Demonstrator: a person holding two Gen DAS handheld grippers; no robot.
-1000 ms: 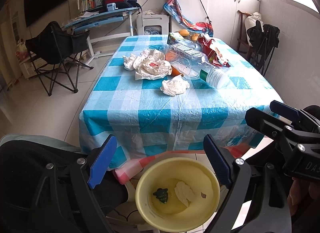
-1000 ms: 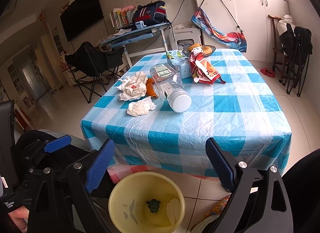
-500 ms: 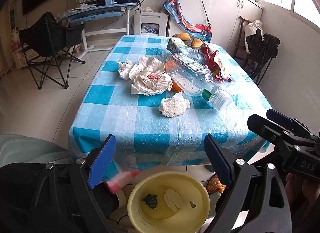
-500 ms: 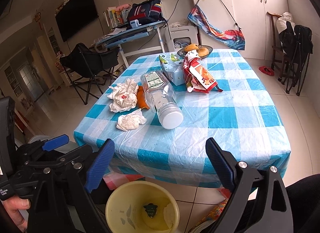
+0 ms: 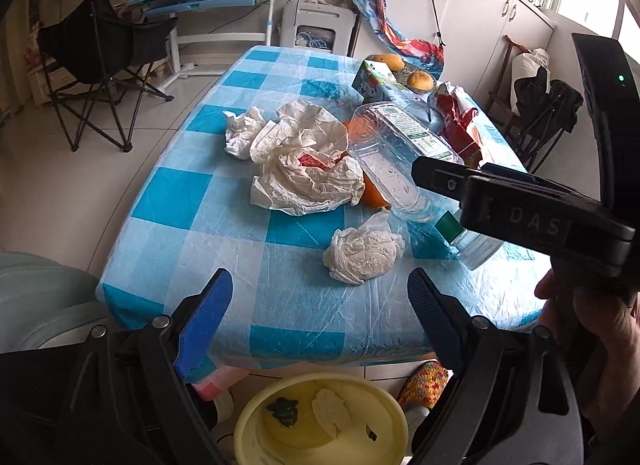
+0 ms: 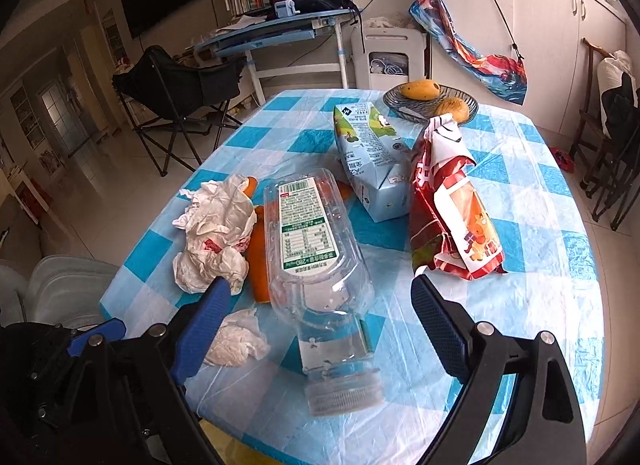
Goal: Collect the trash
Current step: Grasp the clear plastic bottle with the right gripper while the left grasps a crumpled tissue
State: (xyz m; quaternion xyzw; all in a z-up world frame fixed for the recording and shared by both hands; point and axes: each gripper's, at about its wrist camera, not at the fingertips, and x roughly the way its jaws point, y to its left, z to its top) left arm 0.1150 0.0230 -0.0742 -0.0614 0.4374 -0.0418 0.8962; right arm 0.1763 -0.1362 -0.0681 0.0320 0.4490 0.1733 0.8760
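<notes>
Clear plastic bottle (image 6: 320, 265) lined up between wide-open right tongs (image 6: 320, 317): best pinched mid-body, left tongs (image 5: 316, 305) wide too, empty.

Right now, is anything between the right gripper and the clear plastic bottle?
Nothing visible. The right gripper is open, with the bottle lying on its side between its fingers, cap end nearest. A crumpled tissue lies just left of the bottle, off the path.
</notes>
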